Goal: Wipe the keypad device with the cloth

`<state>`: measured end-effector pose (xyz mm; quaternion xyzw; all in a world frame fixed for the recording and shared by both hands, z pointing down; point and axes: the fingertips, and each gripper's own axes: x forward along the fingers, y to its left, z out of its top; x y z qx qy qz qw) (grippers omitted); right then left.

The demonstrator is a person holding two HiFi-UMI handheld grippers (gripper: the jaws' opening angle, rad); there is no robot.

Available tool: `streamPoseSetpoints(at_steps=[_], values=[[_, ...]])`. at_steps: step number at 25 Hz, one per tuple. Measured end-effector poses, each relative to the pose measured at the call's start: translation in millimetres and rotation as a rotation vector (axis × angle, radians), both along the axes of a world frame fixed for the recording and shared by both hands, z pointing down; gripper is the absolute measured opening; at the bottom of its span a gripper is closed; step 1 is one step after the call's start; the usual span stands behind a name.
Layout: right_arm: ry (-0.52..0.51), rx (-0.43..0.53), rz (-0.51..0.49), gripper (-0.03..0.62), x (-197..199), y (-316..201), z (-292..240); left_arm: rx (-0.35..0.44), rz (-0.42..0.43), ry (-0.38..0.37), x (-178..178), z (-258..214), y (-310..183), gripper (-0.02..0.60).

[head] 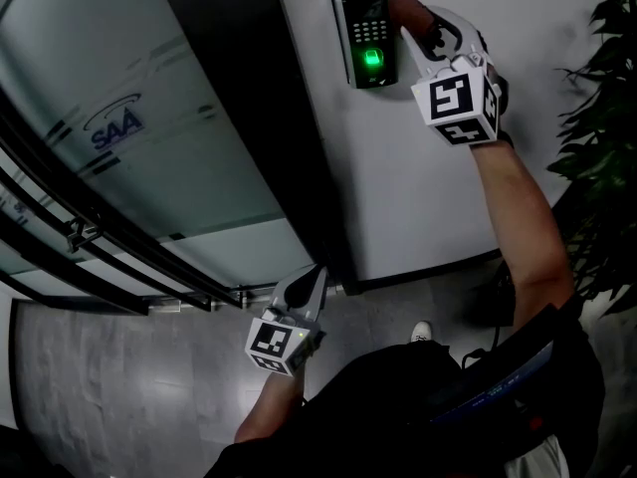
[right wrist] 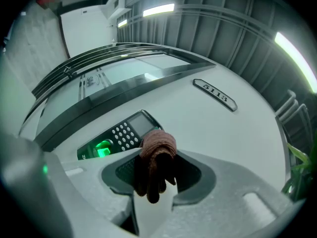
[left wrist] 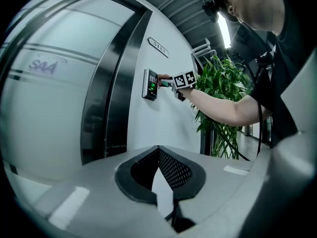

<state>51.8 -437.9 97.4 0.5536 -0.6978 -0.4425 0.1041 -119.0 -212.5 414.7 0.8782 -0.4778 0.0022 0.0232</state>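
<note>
The keypad device (head: 364, 34) is a black wall unit with number keys, a small screen and a green lit sensor; it also shows in the right gripper view (right wrist: 121, 135) and far off in the left gripper view (left wrist: 150, 84). My right gripper (head: 413, 26) is raised against the device's right edge, shut on a reddish-brown cloth (right wrist: 157, 157). The cloth's folded end touches the device's screen end. My left gripper (head: 311, 285) hangs low by the door frame, shut with nothing in it.
A frosted glass door (head: 129, 137) with dark metal frame stands left of the white wall (head: 418, 187). A leafy plant (head: 602, 78) grows at the right. A room number plate (right wrist: 215, 94) sits on the wall above the device.
</note>
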Motion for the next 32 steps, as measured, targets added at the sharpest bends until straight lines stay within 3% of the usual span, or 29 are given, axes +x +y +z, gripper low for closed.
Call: streamPoseSetpoints(at_steps=[7, 13, 17, 22, 32], values=[[-0.065, -0.023, -0.012, 0.147, 12.7, 3.4, -4.4, -0.003, -0.013, -0.001, -5.0, 1.8, 0.4, 0.017], [-0.127, -0.04, -0.124, 0.147, -12.8, 38.4, 15.3, -0.007, -0.01, -0.001, -3.5, 4.1, 0.1, 0.017], [-0.07, -0.075, -0.163, 0.147, -51.6, 45.7, 55.1, -0.015, -0.001, -0.005, 0.8, 5.7, 2.7, 0.017], [0.01, -0.069, -0.138, 0.147, -89.6, 40.5, 74.4, -0.021, 0.005, -0.011, 4.1, 7.6, 4.7, 0.017], [0.121, -0.006, -0.083, 0.147, -100.6, 27.1, 77.8, -0.025, -0.023, -0.007, -4.6, 9.1, 4.8, 0.017]])
